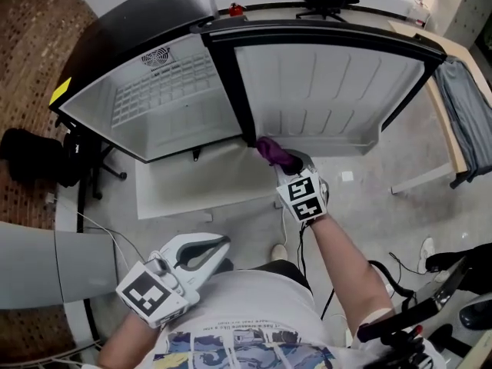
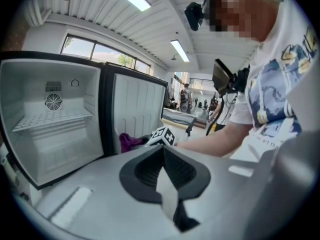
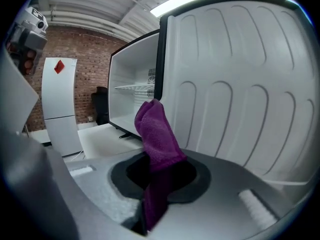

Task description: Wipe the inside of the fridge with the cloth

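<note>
A small fridge stands open ahead: its white inside (image 1: 165, 98) with a wire shelf is on the left, and its ribbed door (image 1: 323, 91) swings out to the right. My right gripper (image 1: 288, 164) is shut on a purple cloth (image 1: 273, 152), which sits low at the hinge side of the door. In the right gripper view the cloth (image 3: 157, 134) sticks up out of the gripper (image 3: 155, 176), close to the door's inner panel (image 3: 240, 94). My left gripper (image 1: 209, 250) hangs back near my body, shut and holding nothing; the left gripper view shows it (image 2: 164, 171) pointed towards the fridge (image 2: 52, 119).
A white board (image 1: 200, 179) lies on the floor in front of the fridge. A black chair (image 1: 46, 156) stands to the left. A table with a grey cloth (image 1: 469, 114) is on the right. Cables and dark gear (image 1: 430, 306) lie at the lower right.
</note>
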